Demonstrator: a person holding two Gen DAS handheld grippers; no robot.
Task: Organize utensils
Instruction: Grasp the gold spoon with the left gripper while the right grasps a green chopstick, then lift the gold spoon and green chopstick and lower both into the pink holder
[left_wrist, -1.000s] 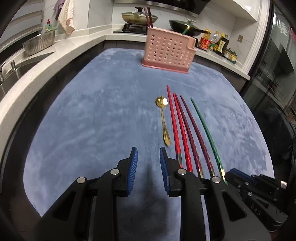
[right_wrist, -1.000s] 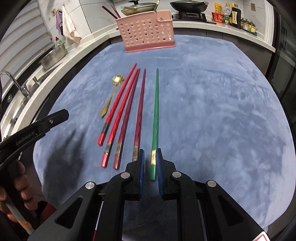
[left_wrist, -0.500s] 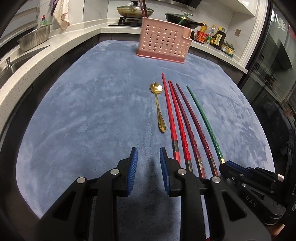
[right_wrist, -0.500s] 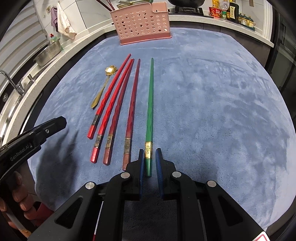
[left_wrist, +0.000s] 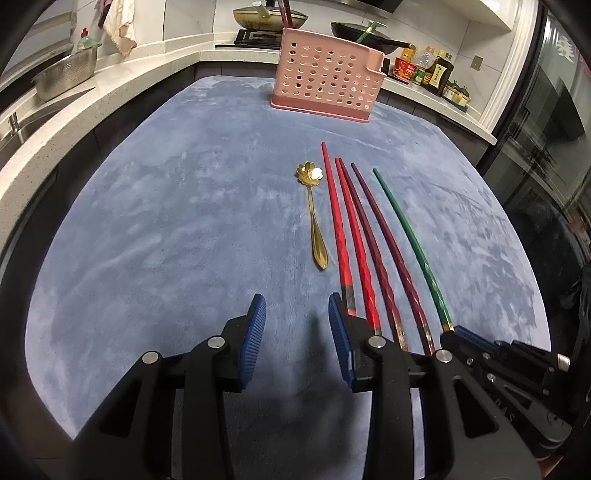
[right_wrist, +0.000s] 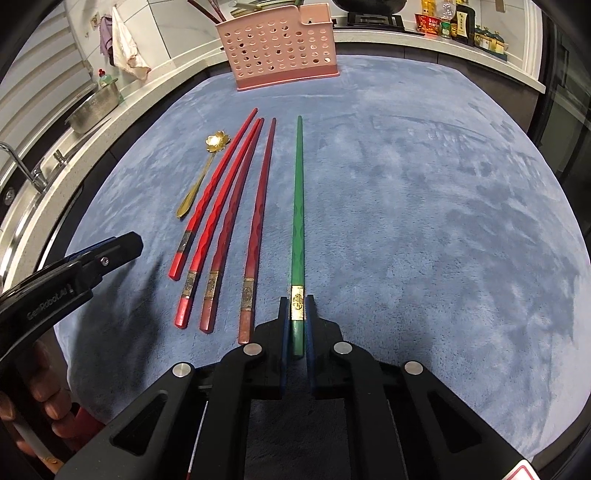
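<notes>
A green chopstick (right_wrist: 297, 206) lies on the blue mat, its thick end between the pads of my right gripper (right_wrist: 296, 317), which is shut on it. It also shows in the left wrist view (left_wrist: 410, 240). Left of it lie several red chopsticks (right_wrist: 225, 206) and a gold spoon (right_wrist: 201, 177) with a flower-shaped bowl. My left gripper (left_wrist: 296, 317) is open and empty above the mat, just in front of the spoon (left_wrist: 314, 218) and the red chopsticks (left_wrist: 354, 236). A pink perforated utensil holder (left_wrist: 327, 75) stands at the mat's far edge.
The blue mat (left_wrist: 166, 221) covers the counter. A metal colander (left_wrist: 66, 72) and a sink sit at the left. Pans on a stove (left_wrist: 269, 18) and bottles (left_wrist: 428, 70) stand behind the holder. A dark glass door (left_wrist: 546, 129) is at the right.
My right gripper has slid forward over the green chopstick's end and closed on it. My left gripper has opened wider and shifted a little.
</notes>
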